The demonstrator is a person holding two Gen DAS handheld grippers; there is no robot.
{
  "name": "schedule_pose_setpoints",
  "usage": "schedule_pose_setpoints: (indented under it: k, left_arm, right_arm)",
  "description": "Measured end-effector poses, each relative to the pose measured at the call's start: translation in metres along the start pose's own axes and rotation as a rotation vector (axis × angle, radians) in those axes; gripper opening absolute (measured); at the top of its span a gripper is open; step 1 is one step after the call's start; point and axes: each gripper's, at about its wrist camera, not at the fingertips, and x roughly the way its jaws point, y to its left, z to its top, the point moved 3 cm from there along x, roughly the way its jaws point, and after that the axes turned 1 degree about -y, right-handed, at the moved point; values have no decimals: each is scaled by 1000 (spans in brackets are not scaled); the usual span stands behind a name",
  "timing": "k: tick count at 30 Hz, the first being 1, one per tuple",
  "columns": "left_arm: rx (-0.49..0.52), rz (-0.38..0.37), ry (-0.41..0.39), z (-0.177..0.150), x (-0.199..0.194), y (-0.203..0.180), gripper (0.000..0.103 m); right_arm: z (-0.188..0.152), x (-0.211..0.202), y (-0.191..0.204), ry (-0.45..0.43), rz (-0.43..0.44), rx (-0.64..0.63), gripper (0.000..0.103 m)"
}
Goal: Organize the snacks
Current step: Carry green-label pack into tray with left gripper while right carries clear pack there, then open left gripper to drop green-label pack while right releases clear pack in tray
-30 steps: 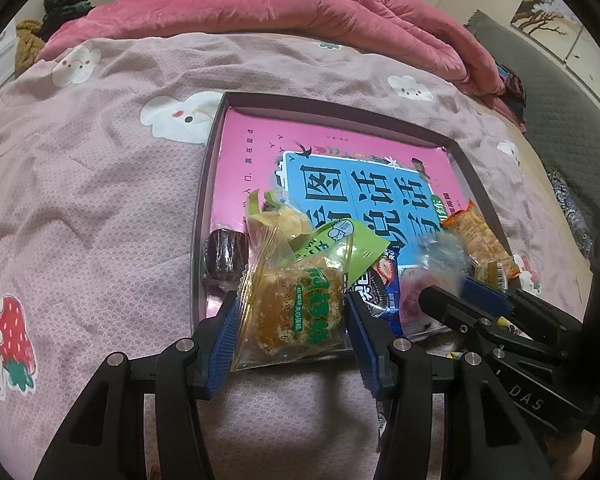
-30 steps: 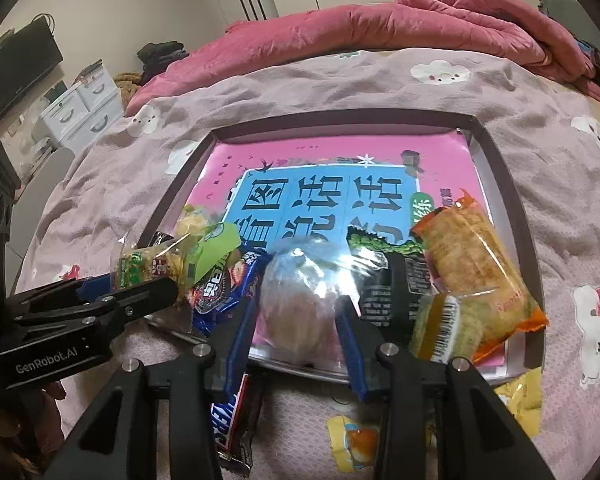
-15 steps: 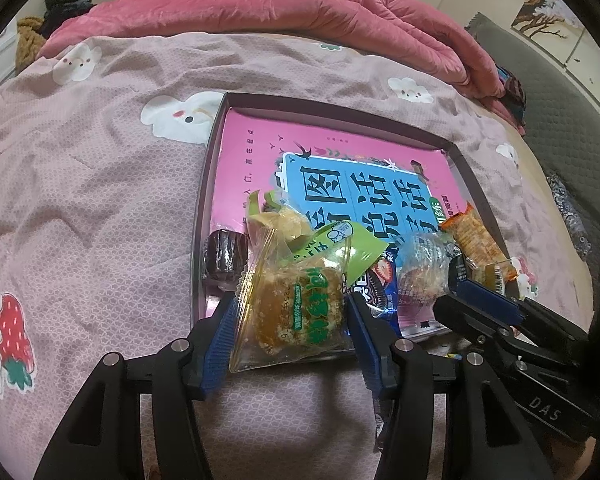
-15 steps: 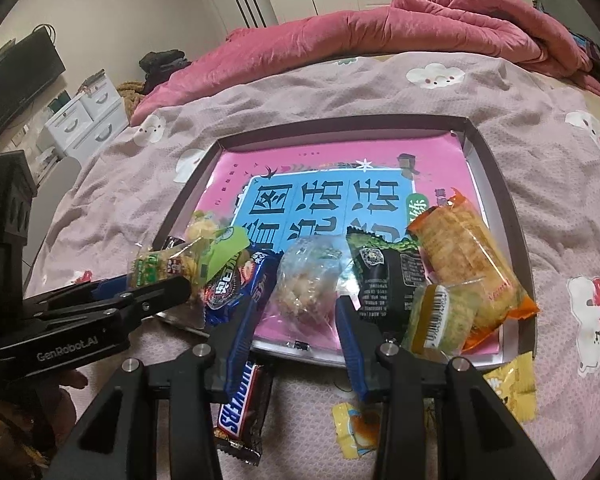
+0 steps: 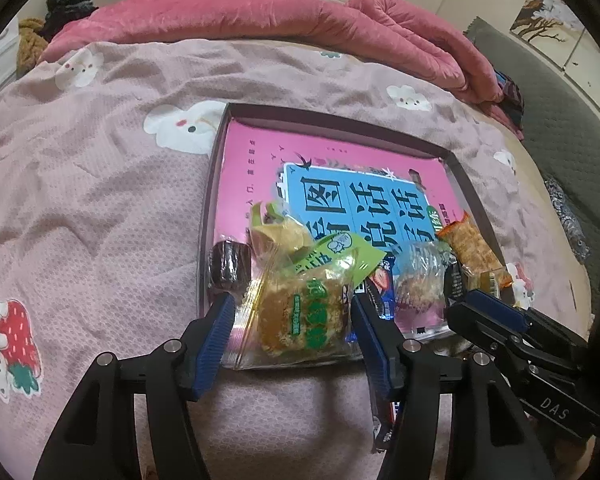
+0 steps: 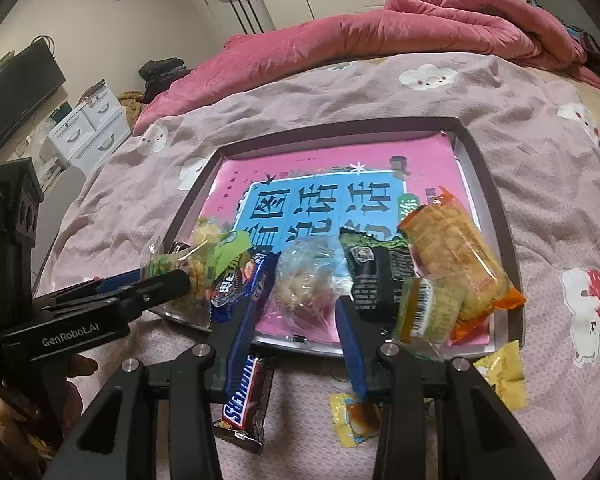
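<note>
A dark-rimmed tray (image 5: 214,184) lined with a pink and blue book cover lies on the bed, with snacks along its near side. A clear cake packet with a green label (image 5: 300,312) rests on the tray's near edge between the fingers of my left gripper (image 5: 292,300). Its jaws are opening, and a gap shows on each side of the packet. A clear-wrapped round pastry (image 6: 302,280) lies on the tray just ahead of my right gripper (image 6: 300,304). That gripper is narrowly open, its pads off the wrapper.
On the tray are a dark round cake (image 5: 228,266), an Oreo packet (image 6: 236,284), a black packet (image 6: 374,276) and an orange packet (image 6: 452,256). A Snickers bar (image 6: 244,396) and yellow sweets (image 6: 354,416) lie on the bedspread. A pink quilt (image 5: 300,12) is heaped behind.
The pastry has come out of my right gripper's jaws onto the tray, and that gripper has drawn back a little. My left gripper's fingers have spread away from the cake packet.
</note>
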Motion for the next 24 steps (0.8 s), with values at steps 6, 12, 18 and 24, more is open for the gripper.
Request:
schedule_pose_setpoints:
  k: [6, 12, 18, 24]
  left_arm:
    - [1, 7, -15, 3, -6, 4, 62]
    - [0, 5, -20, -2, -11, 11, 63]
    - [-2, -8, -33, -3, -19, 10, 65]
    - [11, -26, -56, 1, -31, -2, 68]
  right_arm:
    - [0, -4, -6, -6, 9, 25, 41]
    - [0, -7, -7, -10, 15, 33, 42]
    - [-1, -15, -10, -23, 19, 46, 46]
    - [1, -24, -13, -41, 18, 57, 51]
